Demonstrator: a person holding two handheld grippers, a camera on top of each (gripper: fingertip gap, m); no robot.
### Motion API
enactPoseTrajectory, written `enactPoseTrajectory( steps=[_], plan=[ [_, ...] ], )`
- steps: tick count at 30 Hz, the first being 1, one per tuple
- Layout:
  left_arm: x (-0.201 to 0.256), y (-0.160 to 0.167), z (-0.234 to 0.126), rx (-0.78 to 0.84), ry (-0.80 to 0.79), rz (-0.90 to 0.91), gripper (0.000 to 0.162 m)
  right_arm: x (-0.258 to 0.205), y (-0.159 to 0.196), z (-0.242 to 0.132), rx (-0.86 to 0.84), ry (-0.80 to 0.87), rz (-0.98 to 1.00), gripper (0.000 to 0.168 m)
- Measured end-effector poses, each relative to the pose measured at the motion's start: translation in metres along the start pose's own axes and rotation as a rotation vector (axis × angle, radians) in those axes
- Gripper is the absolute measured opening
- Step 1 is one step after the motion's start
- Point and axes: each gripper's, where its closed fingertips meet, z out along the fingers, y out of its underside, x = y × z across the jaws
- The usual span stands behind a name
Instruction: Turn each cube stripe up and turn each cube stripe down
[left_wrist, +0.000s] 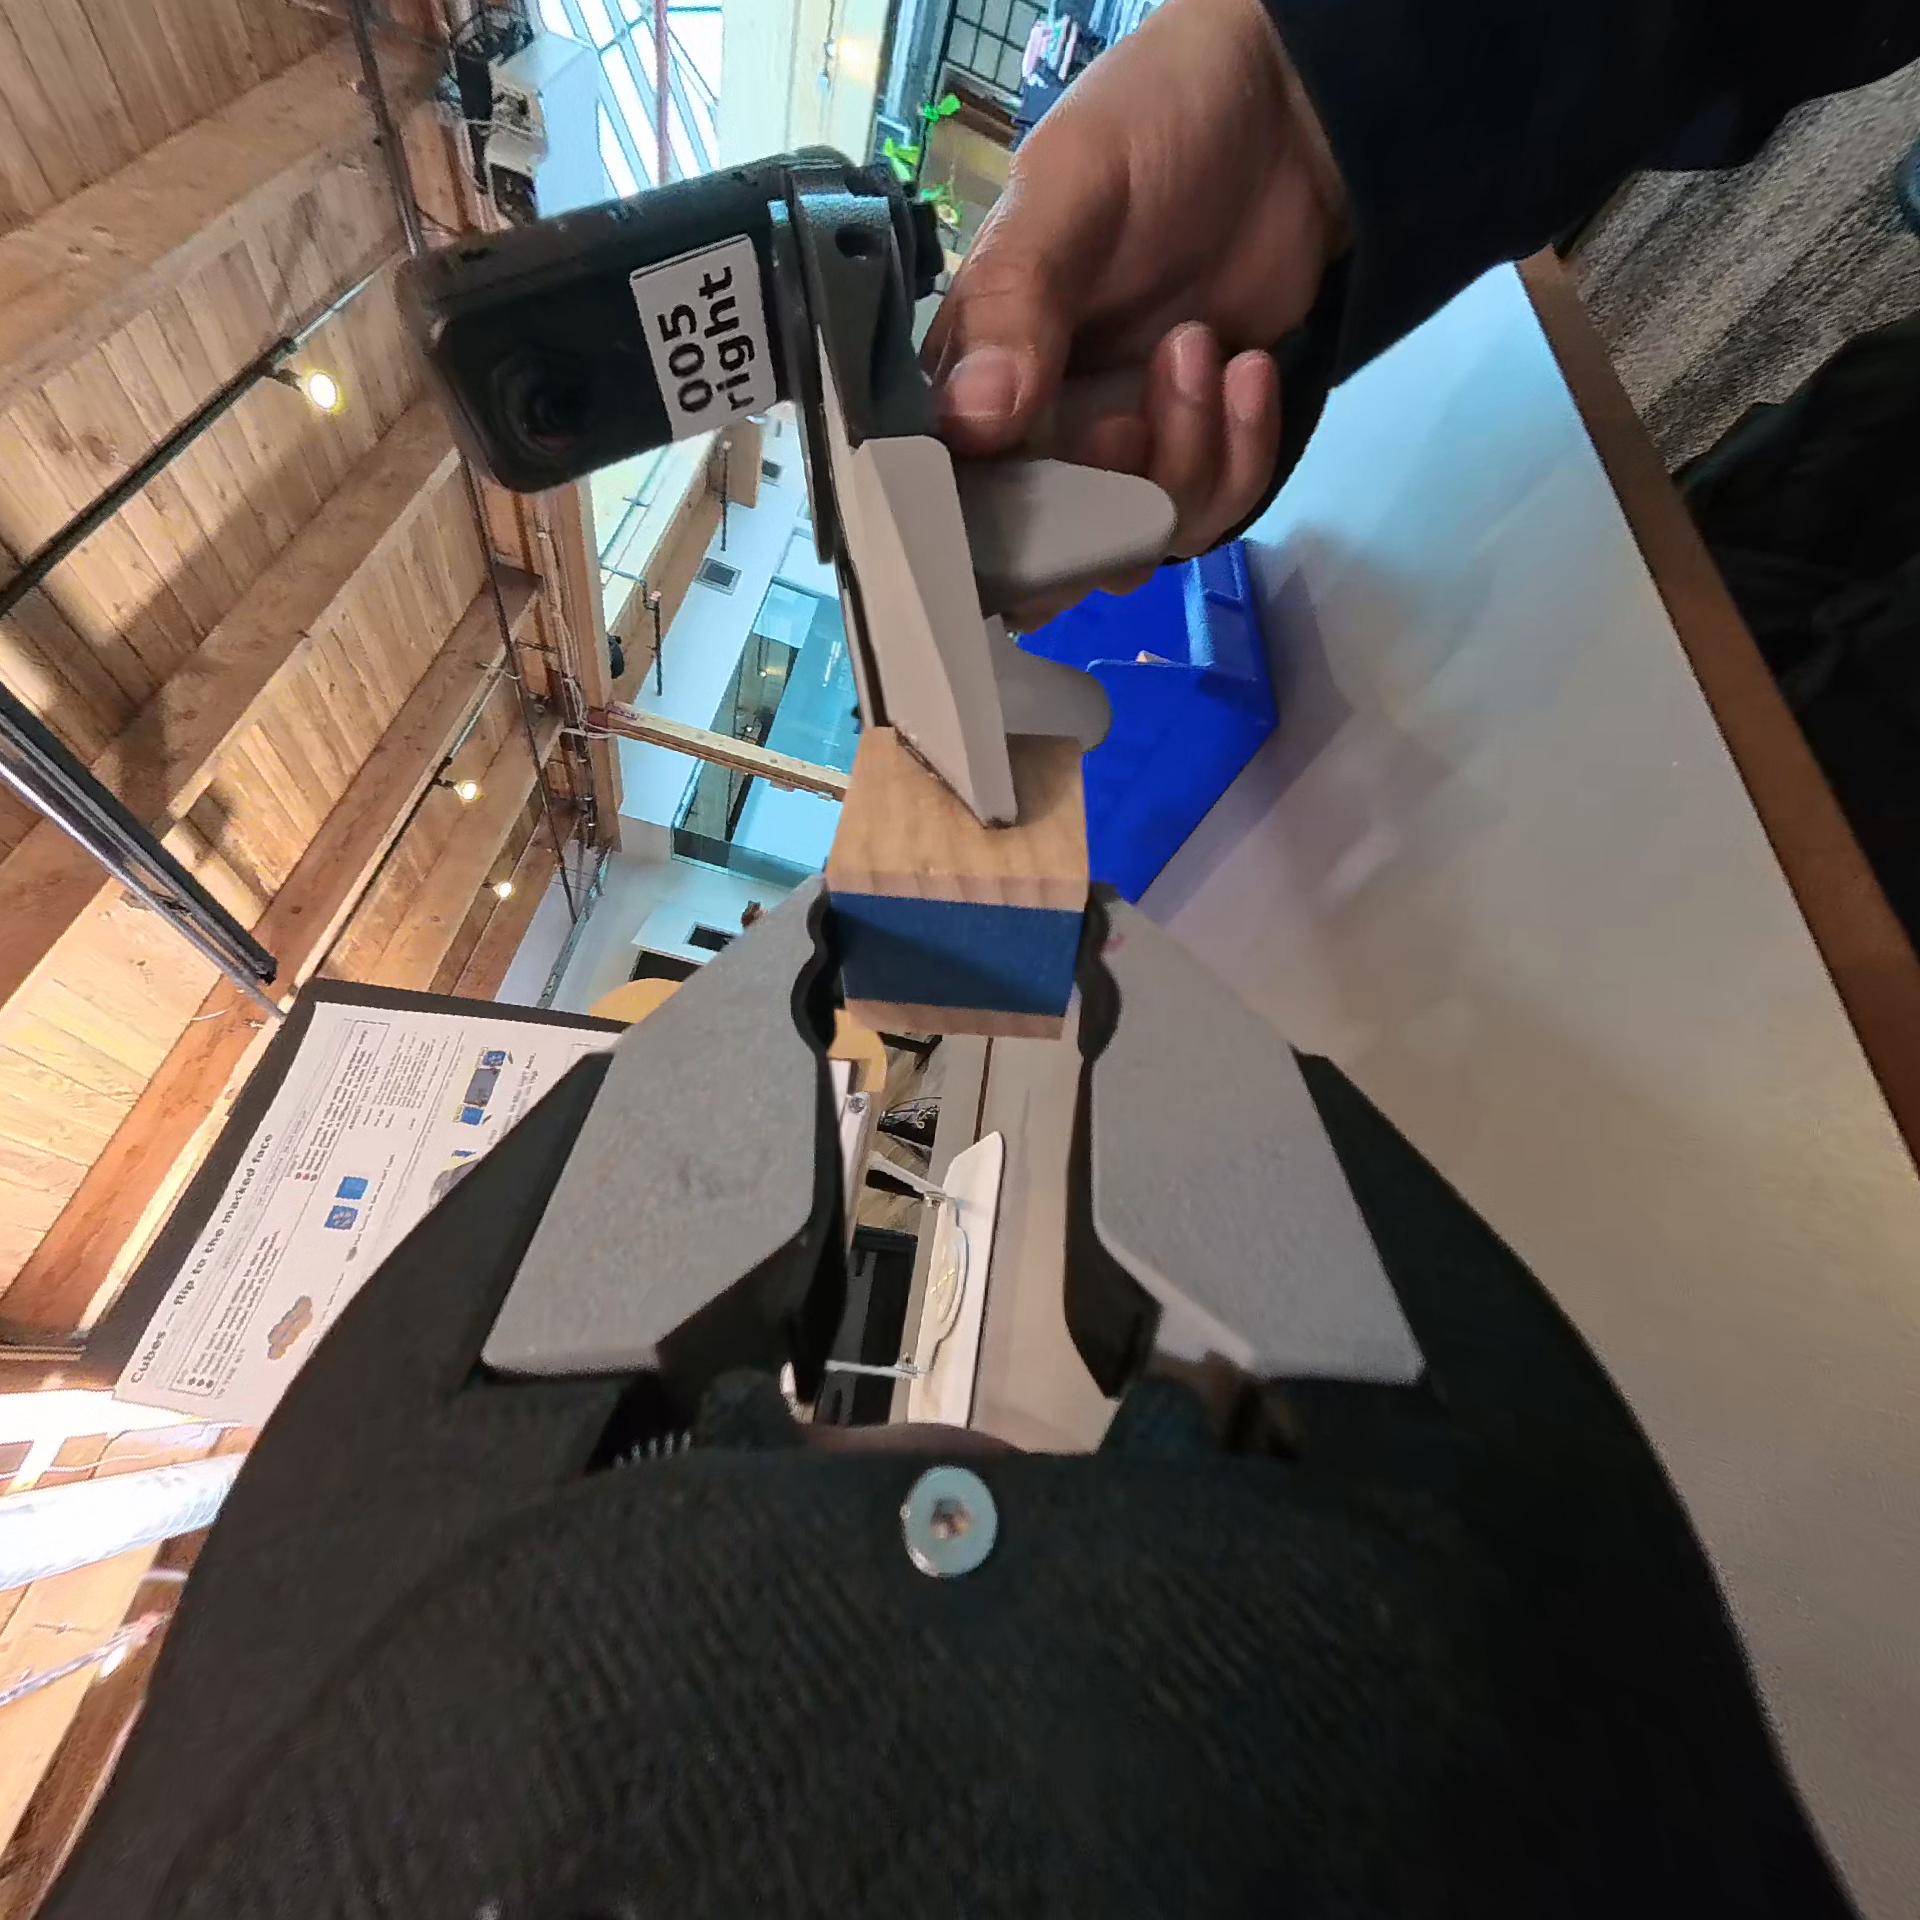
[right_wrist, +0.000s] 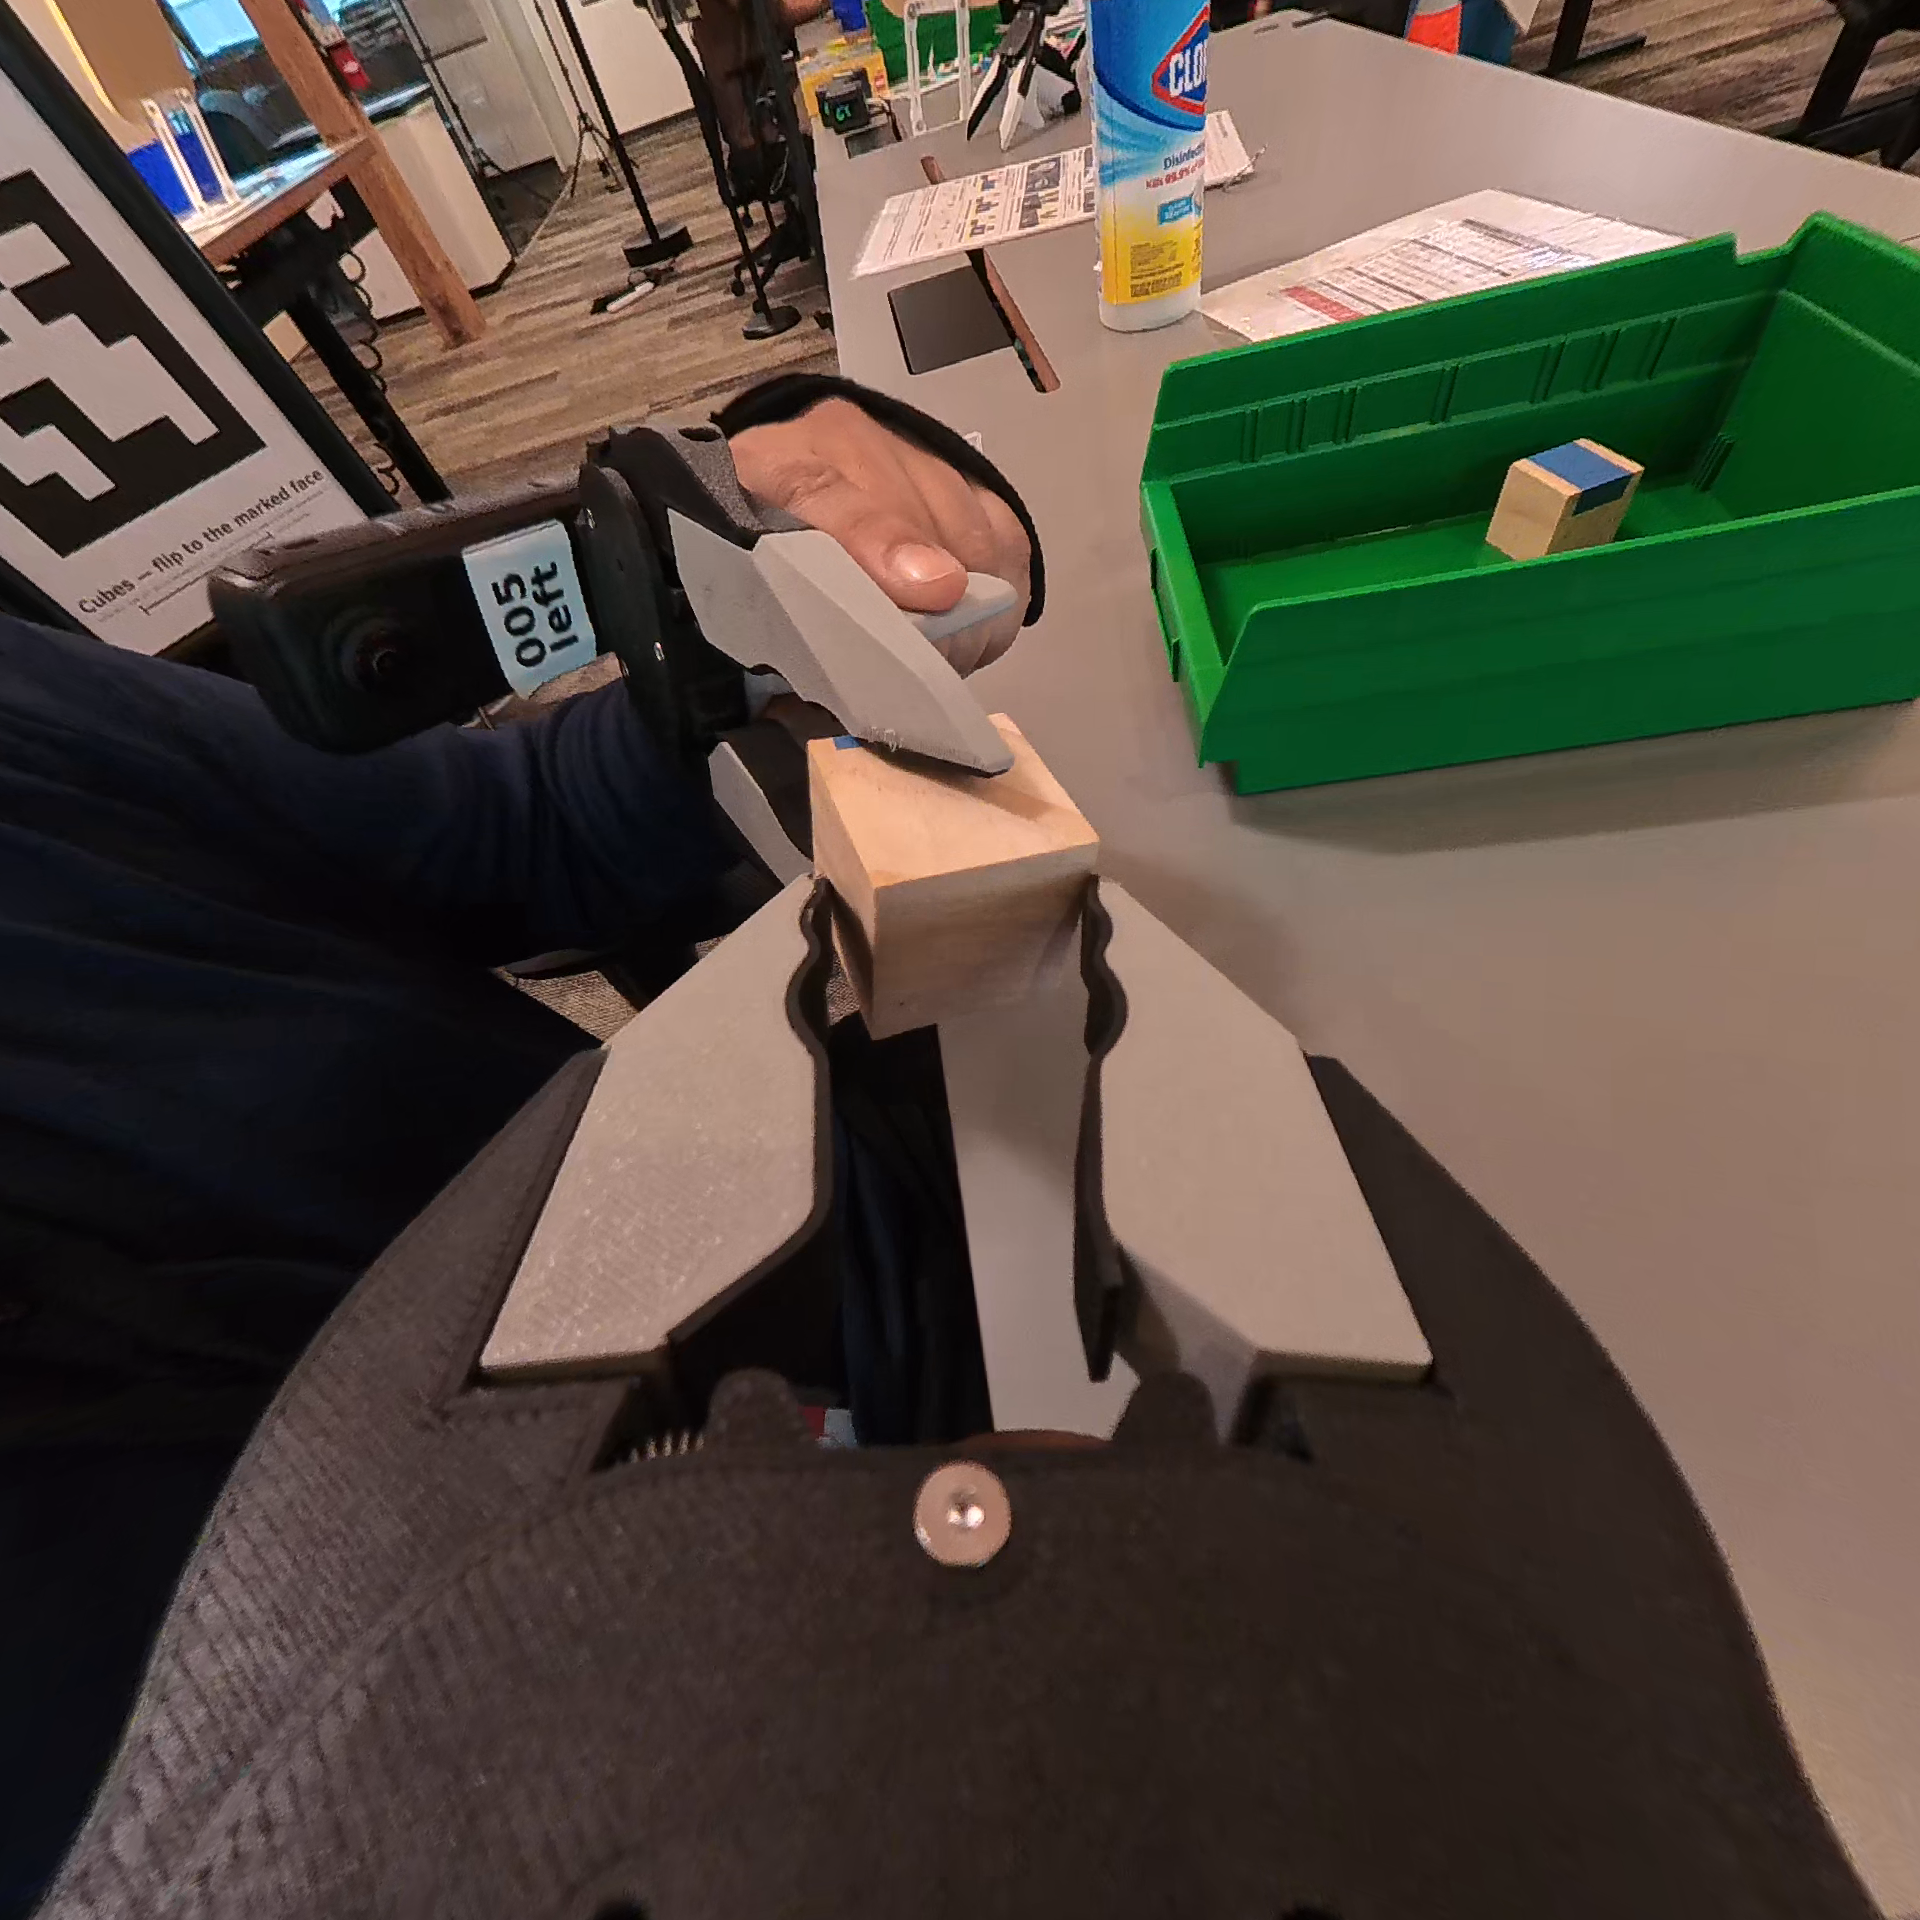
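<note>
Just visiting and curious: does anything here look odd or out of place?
One wooden cube is held in mid-air by both grippers, left and right, at once. Another cube sits tilted in the green bin.

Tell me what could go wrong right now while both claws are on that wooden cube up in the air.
1. Both the left claw and right claw clamp the same cube off the table; if either lets go too soon, it may drop.
2. Each claw pinches only near the cube's end, so twisting could make it slip.
3. The blue stripe sits under the left claw's fingers, so its final facing could be misjudged.
</note>
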Motion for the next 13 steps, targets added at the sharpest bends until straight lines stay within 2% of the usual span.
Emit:
enactPoseTrajectory(
  steps=[1, 7, 11, 13],
  plan=[
    [-0.002, 0.001, 0.0, -0.002, -0.012, -0.001, 0.043, 0.001, -0.002, 0.0, 0.009, 0.006, -0.006, 0.045],
    [-0.011, 0.013, 0.001, -0.038, -0.085, -0.038, 0.039, 0.016, -0.014, -0.014, 0.074, 0.09, -0.003, 0.042],
    [-0.015, 0.017, 0.0, -0.045, -0.102, -0.059, 0.038, 0.031, -0.027, -0.042, 0.169, 0.119, 0.046, 0.042],
    [-0.015, 0.018, 0.0, -0.052, -0.103, -0.052, 0.037, 0.047, -0.033, -0.063, 0.222, 0.196, 0.054, 0.042]
  ],
)
